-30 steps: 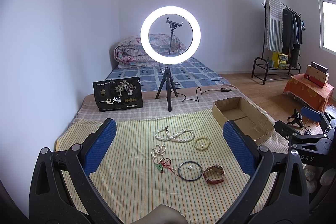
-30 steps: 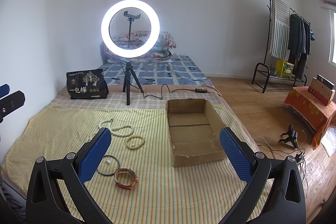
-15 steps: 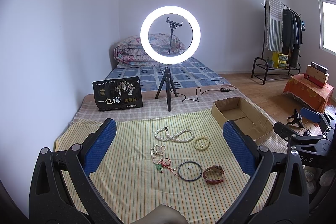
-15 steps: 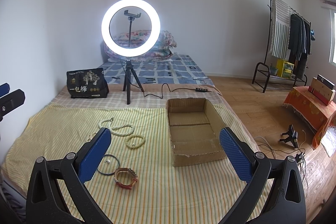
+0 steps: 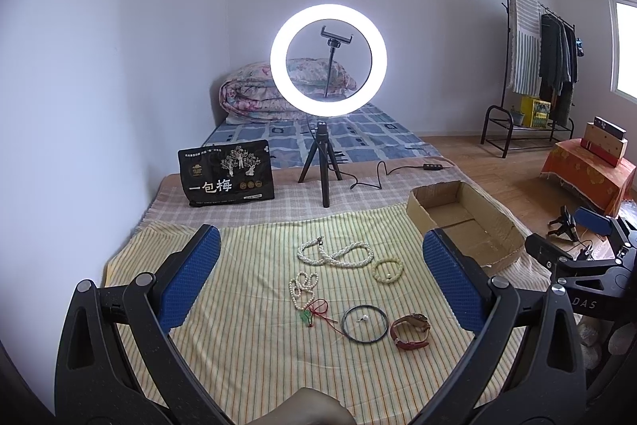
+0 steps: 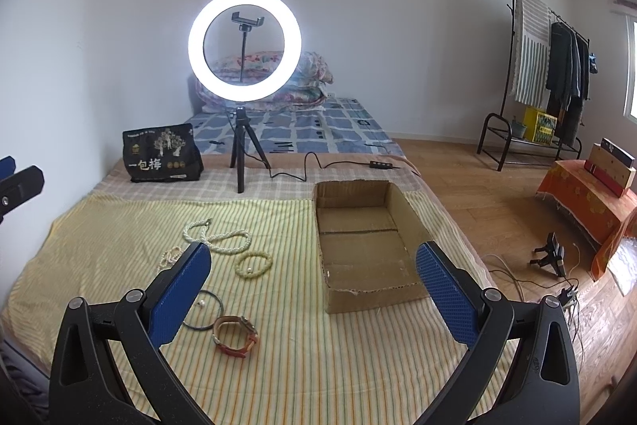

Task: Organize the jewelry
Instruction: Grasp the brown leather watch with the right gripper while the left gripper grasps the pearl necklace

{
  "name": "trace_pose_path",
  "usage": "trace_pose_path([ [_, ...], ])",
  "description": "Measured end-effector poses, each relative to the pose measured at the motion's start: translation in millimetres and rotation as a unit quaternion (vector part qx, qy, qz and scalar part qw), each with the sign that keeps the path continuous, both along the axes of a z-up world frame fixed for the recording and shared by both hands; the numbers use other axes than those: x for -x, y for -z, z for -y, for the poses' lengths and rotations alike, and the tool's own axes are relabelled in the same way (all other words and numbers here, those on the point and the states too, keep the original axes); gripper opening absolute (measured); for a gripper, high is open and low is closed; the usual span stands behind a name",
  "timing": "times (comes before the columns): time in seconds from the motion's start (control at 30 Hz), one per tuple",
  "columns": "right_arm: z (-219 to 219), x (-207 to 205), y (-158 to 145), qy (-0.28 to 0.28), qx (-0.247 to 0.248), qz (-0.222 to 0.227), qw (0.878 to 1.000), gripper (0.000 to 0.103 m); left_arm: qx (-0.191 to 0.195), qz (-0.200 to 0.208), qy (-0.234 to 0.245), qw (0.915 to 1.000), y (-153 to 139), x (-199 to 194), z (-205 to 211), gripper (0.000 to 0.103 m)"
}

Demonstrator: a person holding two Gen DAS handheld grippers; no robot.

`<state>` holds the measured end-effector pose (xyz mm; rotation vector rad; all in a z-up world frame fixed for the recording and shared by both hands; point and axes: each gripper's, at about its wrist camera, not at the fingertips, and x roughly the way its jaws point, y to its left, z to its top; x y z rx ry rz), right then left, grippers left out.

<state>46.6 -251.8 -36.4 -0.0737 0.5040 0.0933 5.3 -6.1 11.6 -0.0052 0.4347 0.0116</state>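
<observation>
- Left gripper [image 5: 320,279]: hovering released above the striped cloth [image 5: 247,345].
- Pearl necklace [image 5: 338,253], at 12 o'clock among the pieces: lying limp, probably slippery; pinch a bunched loop.
- Watch [image 5: 411,330], at 4 o'clock: likely stiffer; grip its strap.
- Right gripper [image 6: 314,281]: hanging released before the cardboard box [image 6: 374,299].

A home bedroom — folded quilt [image 5: 254,98], clothes rack [image 5: 537,66].

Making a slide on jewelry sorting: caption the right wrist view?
Open right tongs hover over striped cloth, between scattered jewelry and an empty cardboard box.
</observation>
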Motion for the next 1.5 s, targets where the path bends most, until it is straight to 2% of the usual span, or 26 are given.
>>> trace_pose_path([
  [0.2, 1, -14, 14, -0.01, 0.02, -0.015, 1.0, 0.102, -0.004, -0.021, -0.004, 0.9998, 10, -19, -8, 0.103],
  [0.3, 3, -22, 24, -0.027, 0.014, -0.028, 0.999, 0.102, -0.005, -0.033, -0.002, 0.9994, 15, -32, -16, 0.103],
  [0.63, -16, -38, 53, -0.082, 0.055, -0.088, 0.991, 0.102, 0.014, -0.098, -0.022, 0.9949, 36, -88, -68, 0.103],
  [0.67, -19, -40, 56, -0.091, 0.054, -0.099, 0.989, 0.102, 0.017, -0.103, -0.022, 0.9943, 39, -92, -72, 0.102],
  [0.77, -26, -44, 64, -0.107, 0.055, -0.119, 0.986, 0.102, 0.045, -0.135, -0.017, 0.9897, 52, -109, -83, 0.092],
  [0.87, -34, -49, 73, -0.119, 0.064, -0.137, 0.981, 0.102, 0.083, -0.175, -0.009, 0.9811, 72, -128, -91, 0.082],
  [1.0, -34, -59, 85, -0.132, 0.047, -0.178, 0.974, 0.094, 0.092, -0.227, 0.004, 0.9694, 101, -154, -85, 0.069],
  [1.1, -30, -69, 98, -0.133, 0.026, -0.217, 0.967, 0.085, 0.095, -0.26, 0.016, 0.9607, 120, -167, -78, 0.067],
  [1.17, -29, -74, 106, -0.136, 0.018, -0.24, 0.961, 0.082, 0.116, -0.286, 0.017, 0.951, 134, -177, -79, 0.062],
  [1.3, -31, -83, 122, -0.144, 0.0, -0.28, 0.949, 0.068, 0.152, -0.332, 0.007, 0.9308, 161, -194, -85, 0.058],
  [1.4, -33, -91, 134, -0.149, -0.019, -0.317, 0.936, 0.058, 0.158, -0.345, 0.004, 0.9253, 172, -204, -84, 0.057],
  [1.5, -36, -97, 143, -0.148, -0.035, -0.343, 0.927, 0.058, 0.153, -0.358, 0.006, 0.9213, 179, -212, -77, 0.056],
])
